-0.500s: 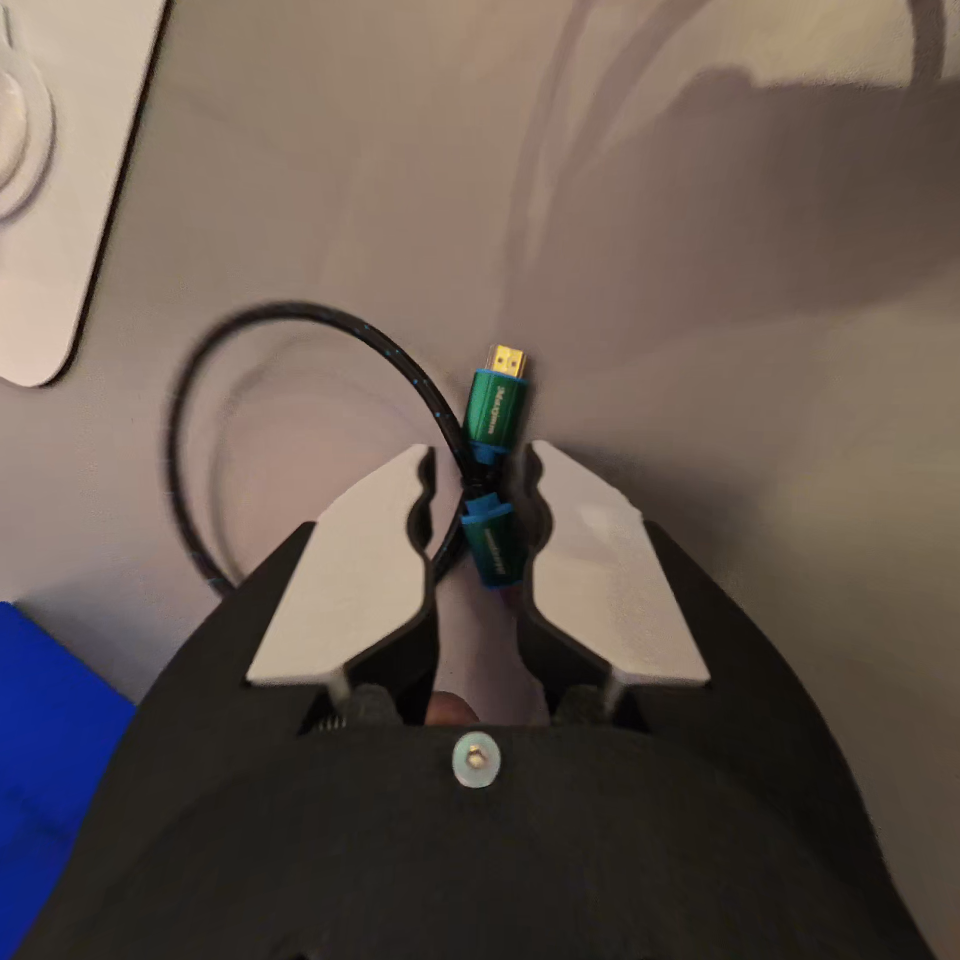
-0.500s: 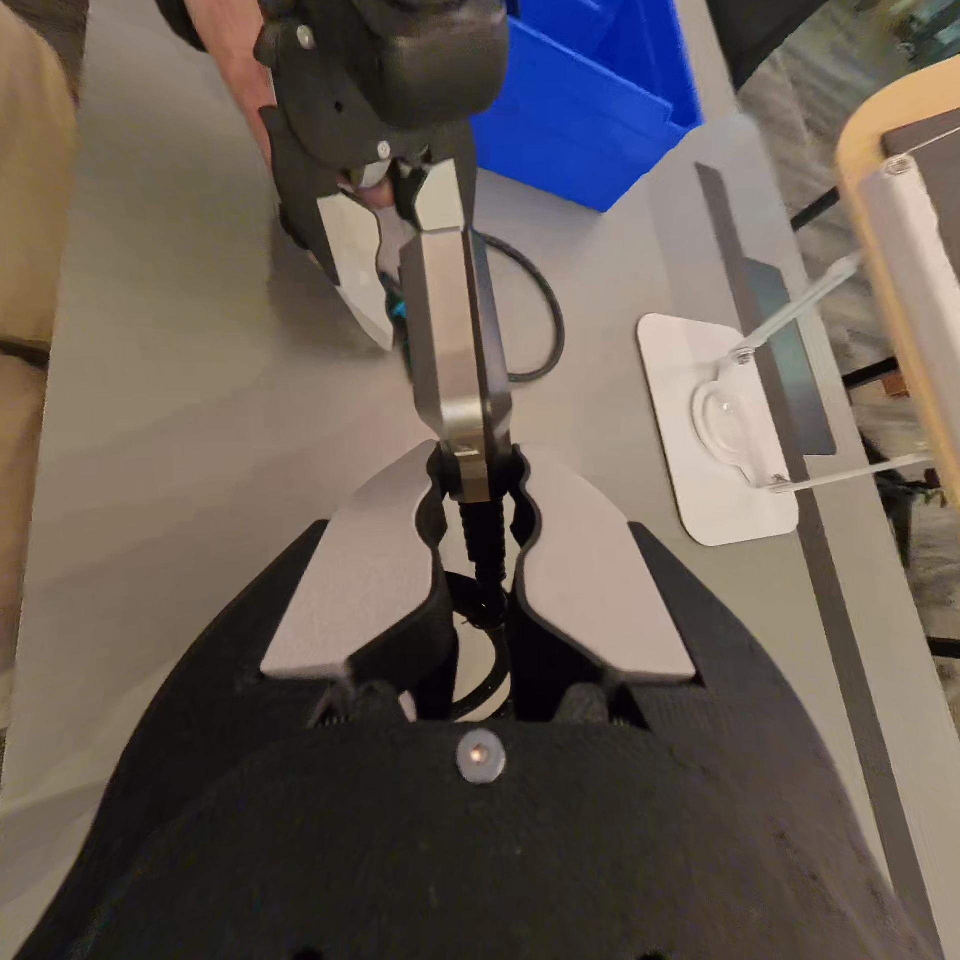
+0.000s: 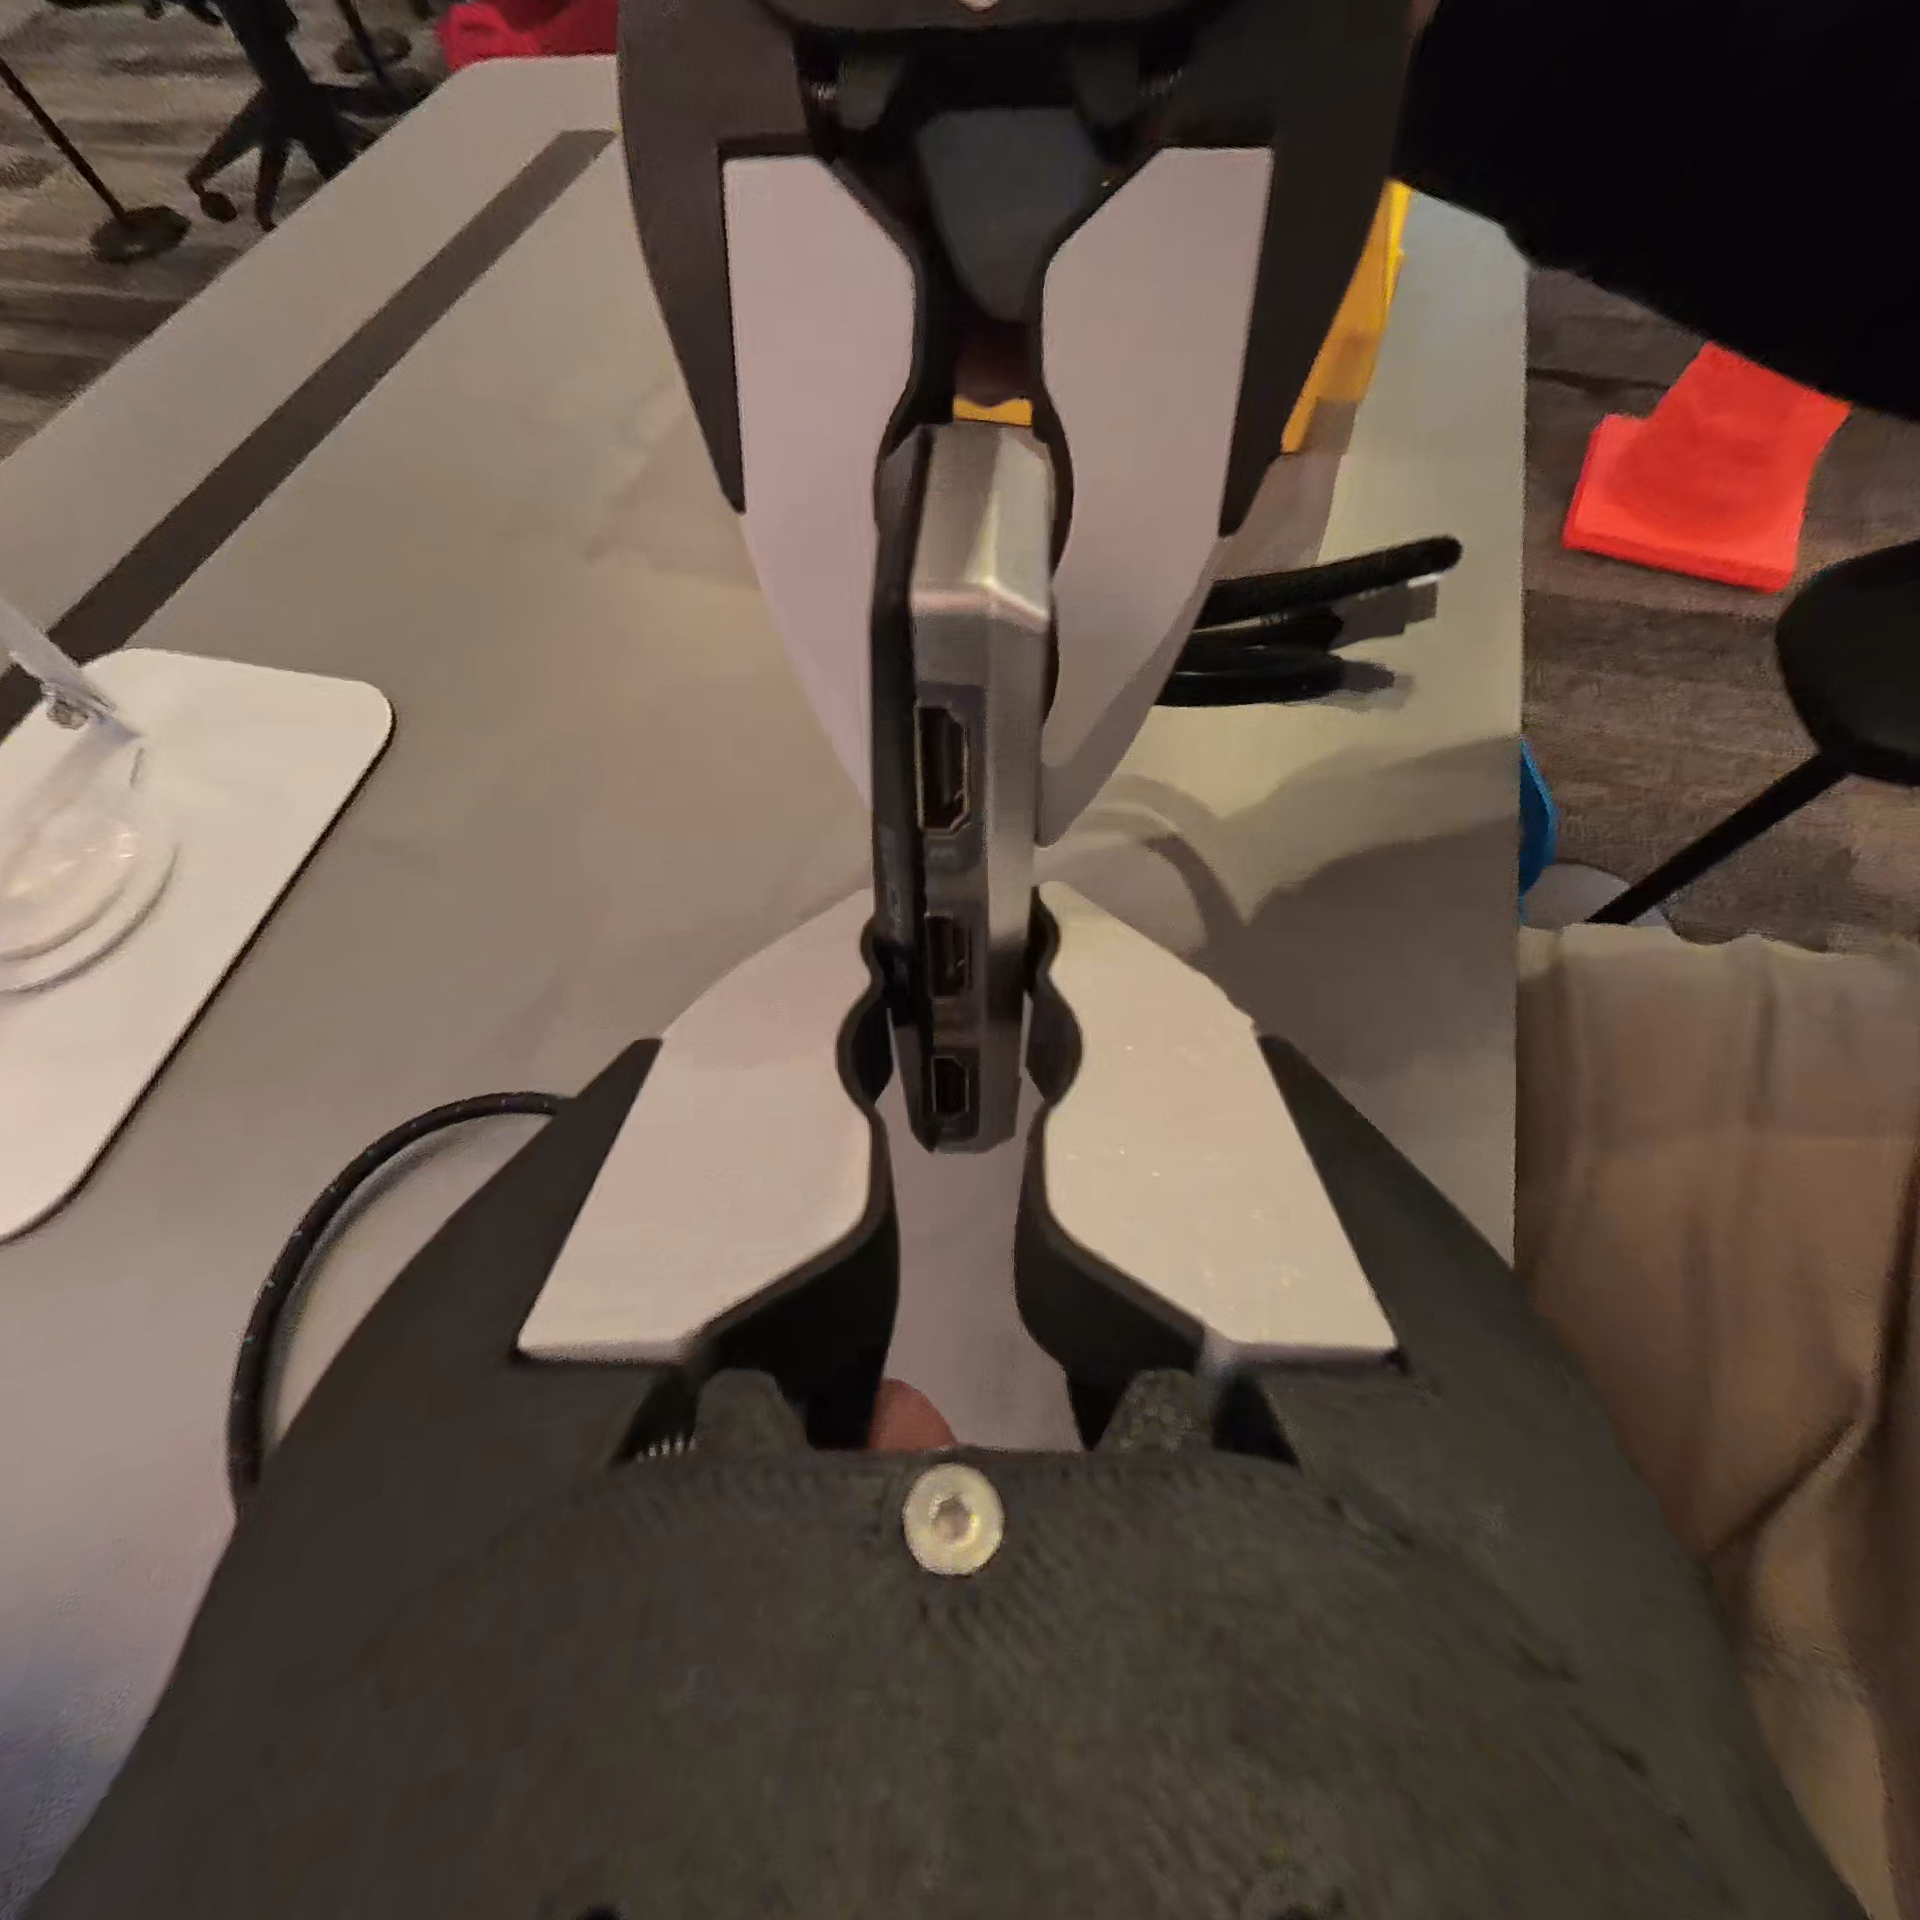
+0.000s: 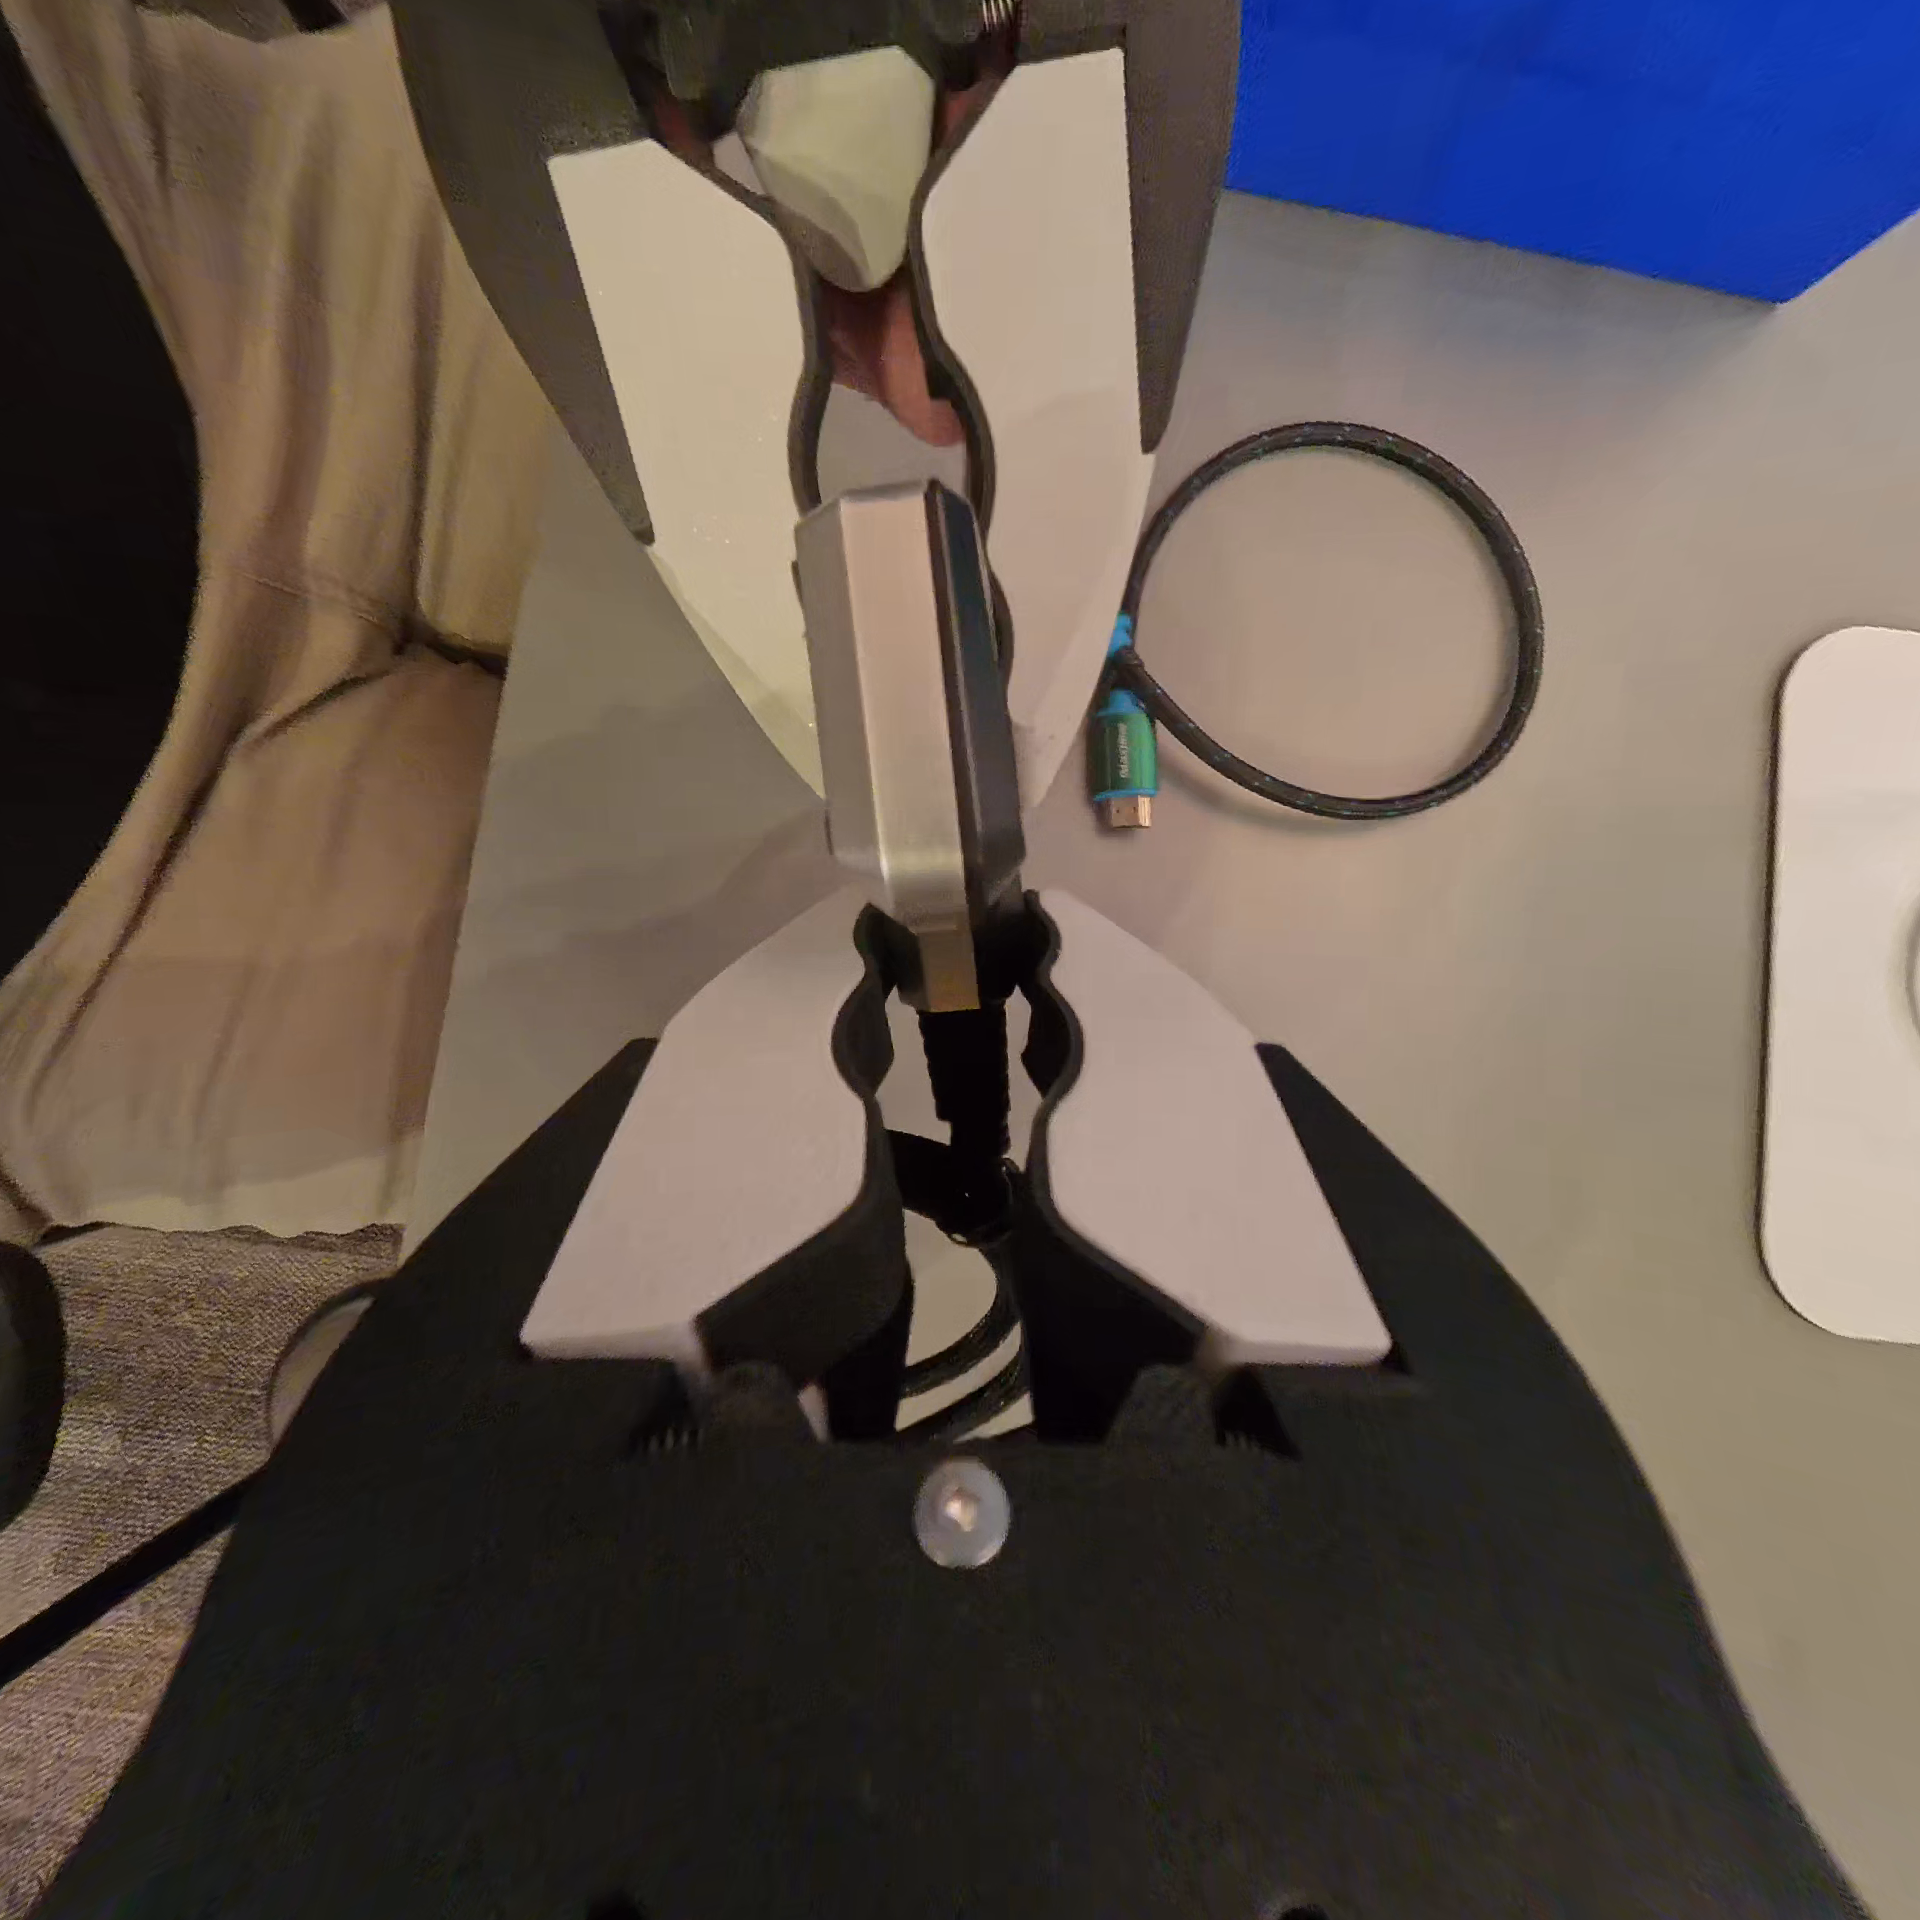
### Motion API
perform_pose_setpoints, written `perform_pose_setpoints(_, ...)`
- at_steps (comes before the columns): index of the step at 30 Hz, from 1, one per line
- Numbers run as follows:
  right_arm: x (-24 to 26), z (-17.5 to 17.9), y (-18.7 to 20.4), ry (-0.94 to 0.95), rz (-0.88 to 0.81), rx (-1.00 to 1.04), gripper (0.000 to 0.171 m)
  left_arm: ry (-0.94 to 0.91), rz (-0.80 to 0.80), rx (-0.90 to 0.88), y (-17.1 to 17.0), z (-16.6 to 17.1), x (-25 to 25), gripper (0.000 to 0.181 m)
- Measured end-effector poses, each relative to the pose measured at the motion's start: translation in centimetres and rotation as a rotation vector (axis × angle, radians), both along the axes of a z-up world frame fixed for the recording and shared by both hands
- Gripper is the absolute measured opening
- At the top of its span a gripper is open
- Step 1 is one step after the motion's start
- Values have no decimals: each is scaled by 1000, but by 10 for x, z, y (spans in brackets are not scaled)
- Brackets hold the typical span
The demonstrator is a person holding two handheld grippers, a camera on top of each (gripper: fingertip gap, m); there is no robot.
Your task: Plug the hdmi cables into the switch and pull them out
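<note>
Both grippers pinch the slim silver metal HDMI switch (image 3: 961, 790) from opposite ends, holding it above the grey desk (image 3: 499, 582). The left gripper (image 3: 956, 1039) clamps the near end by the ports, and the right gripper (image 4: 961, 997) clamps the end where the switch's own black cable tail (image 4: 966, 1101) exits. The switch's long axis runs straight between the two grippers, narrow edge up. In the left wrist view its port row faces the camera, all three ports empty.

The black braided HDMI cable with green plug (image 4: 1122, 753) lies coiled on the desk, gold tip pointing toward the right gripper, untouched.

Step looks like a handover or regrip of the switch, with no plugging yet. Next move probably needs one gripper to let go, pick up the green plug, and align its tip with a port.
</note>
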State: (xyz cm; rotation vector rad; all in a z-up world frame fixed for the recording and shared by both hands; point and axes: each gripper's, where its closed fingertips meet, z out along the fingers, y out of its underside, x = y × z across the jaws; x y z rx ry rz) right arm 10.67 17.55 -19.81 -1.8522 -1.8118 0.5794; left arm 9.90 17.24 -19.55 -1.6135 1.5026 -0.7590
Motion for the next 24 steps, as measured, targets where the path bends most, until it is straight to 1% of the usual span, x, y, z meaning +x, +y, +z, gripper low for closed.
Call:
perform_pose_setpoints(1, 0, 0, 3, -13, -8, 12, 21, -8, 20, -28, 2, -1, 0, 21)
perform_pose_setpoints(2, 0, 1, 8, -14, -31, 37, 24, -31, 36, -56, 4, 1, -1, 21)
perform_pose_setpoints(3, 0, 5, 17, -4, -76, 91, 32, -65, 73, -95, 9, 4, -2, 21)
perform_pose_setpoints(5, 2, 20, 29, 33, -156, 222, 39, -136, 130, -234, 16, 11, -6, 21)
perform_pose_setpoints(7, 7, 46, 42, 71, -248, 427, 61, -225, 164, -361, 23, 20, -9, 21)
perform_pose_setpoints(10, 8, 68, 32, 36, -265, 694, 61, -327, 214, -517, 28, 29, -11, 21)
perform_pose_setpoints(11, 8, 68, 28, 9, -279, 759, 57, -351, 226, -550, 28, 31, -11, 21)
perform_pose_setpoints(13, 11, 61, 25, -94, -323, 878, 58, -385, 256, -593, 29, 35, -10, 21)
perform_pose_setpoints(15, 10, 55, 20, -189, -315, 996, 53, -398, 279, -625, 28, 38, -8, 21)
perform_pose_setpoints(17, 8, 50, 16, -246, -311, 1036, 52, -406, 313, -644, 29, 40, -7, 21)
perform_pose_setpoints(18, 9, 50, 16, -262, -333, 1048, 56, -419, 323, -657, 30, 41, -7, 21)
perform_pose_setpoints(20, 11, 47, 12, -324, -337, 1026, 60, -433, 367, -673, 33, 42, -7, 21)
perform_pose_setpoints(22, 12, 49, 5, -386, -341, 975, 68, -472, 393, -697, 35, 44, -7, 21)
perform_pose_setpoints(23, 12, 55, 1, -411, -344, 976, 65, -501, 415, -712, 38, 46, -8, 21)
perform_pose_setpoints(24, 9, 65, -4, -394, -342, 1006, 58, -528, 421, -728, 40, 50, -9, 21)
